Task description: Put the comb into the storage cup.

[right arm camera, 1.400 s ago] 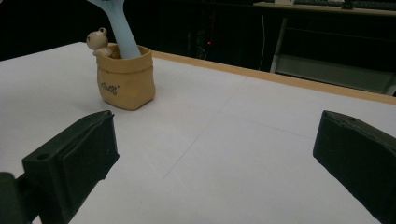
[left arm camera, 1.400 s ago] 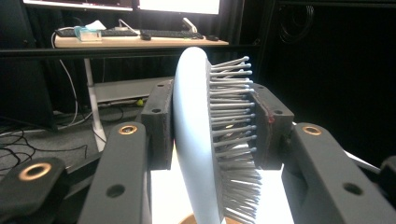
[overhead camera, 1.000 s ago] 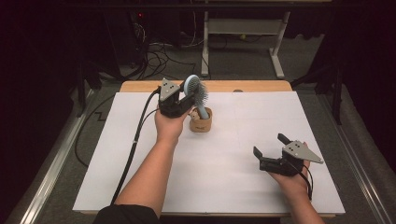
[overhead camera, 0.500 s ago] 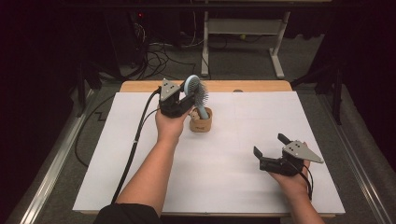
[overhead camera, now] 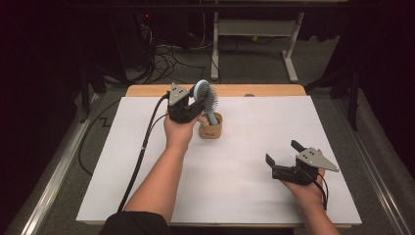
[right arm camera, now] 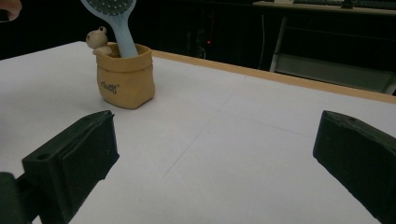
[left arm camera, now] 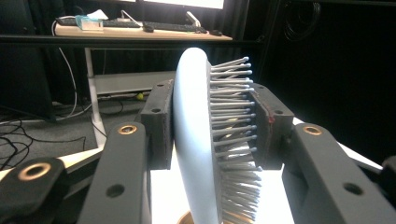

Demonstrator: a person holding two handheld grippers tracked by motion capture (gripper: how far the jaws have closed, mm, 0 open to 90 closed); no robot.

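Left hand-held gripper (overhead camera: 192, 104) pinched the head of a pale blue plastic hairbrush with grey bristles (overhead camera: 206, 96), one pad on the smooth back, the other against the bristle tips. The brush stood nearly upright, handle down inside a small tan pouch-shaped holder (overhead camera: 211, 129) with a little bear figure at its rim (right arm camera: 96, 36). Holder sat toward the far middle of the desk, just beside the left hand.

Right hand-held gripper (overhead camera: 286, 157) rested low near the front right, jaws spread wide, nothing between them, well apart from the holder.

Judgement: the step in hand was seating or drawing the brush at the holder. Best done along the handle's own line, straight and slow, since the soft holder looked light enough to tip or drag. The bristle-side grip seemed springy; a firm squeeze would keep the head from twisting.

Desk: pale wooden top (overhead camera: 264, 90) under a white sheet (overhead camera: 244, 196). Room dark; cables on grey floor (overhead camera: 171, 54), a white-framed bench beyond (overhead camera: 254, 27).
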